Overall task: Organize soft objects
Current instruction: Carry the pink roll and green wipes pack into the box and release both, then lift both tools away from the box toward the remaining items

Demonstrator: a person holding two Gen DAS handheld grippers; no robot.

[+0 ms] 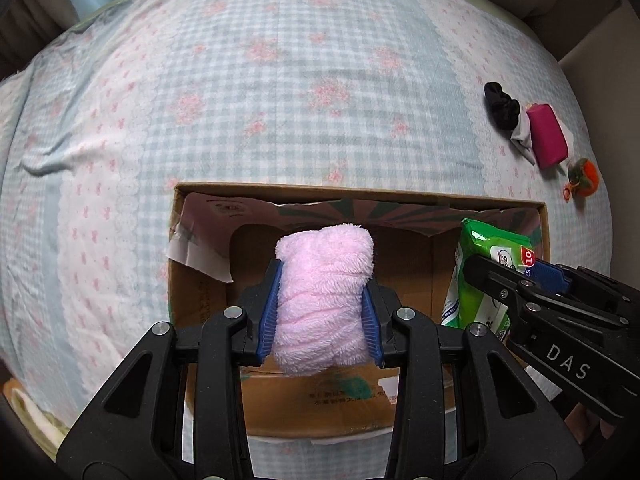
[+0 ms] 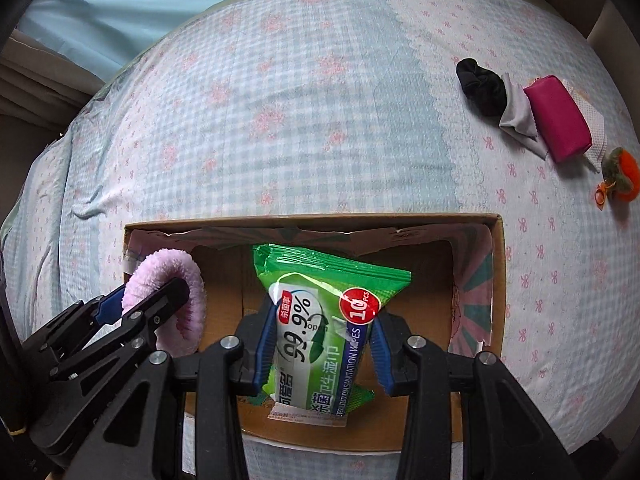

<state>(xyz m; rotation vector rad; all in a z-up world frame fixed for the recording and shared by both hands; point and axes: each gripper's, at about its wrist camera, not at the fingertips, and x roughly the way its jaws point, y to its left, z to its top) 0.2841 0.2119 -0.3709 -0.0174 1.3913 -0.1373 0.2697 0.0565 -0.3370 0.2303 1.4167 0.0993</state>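
My left gripper (image 1: 320,312) is shut on a rolled pink fluffy towel (image 1: 325,300), held over the open cardboard box (image 1: 360,196) on the bed. My right gripper (image 2: 320,352) is shut on a green pack of wet wipes (image 2: 320,320), also over the box (image 2: 312,220). In the left wrist view the right gripper (image 1: 516,280) with the wipes (image 1: 480,280) shows at the box's right side. In the right wrist view the left gripper (image 2: 132,300) with the pink towel (image 2: 176,280) shows at the box's left side. The box floor between them looks bare.
On the checked bedspread (image 1: 280,80) at the far right lie a black scrunchie (image 2: 480,84), a grey cloth (image 2: 520,120), a magenta pouch (image 2: 560,120) on a white mesh piece and an orange felt toy (image 2: 622,176). A light blue curtain (image 2: 112,0) hangs behind the bed.
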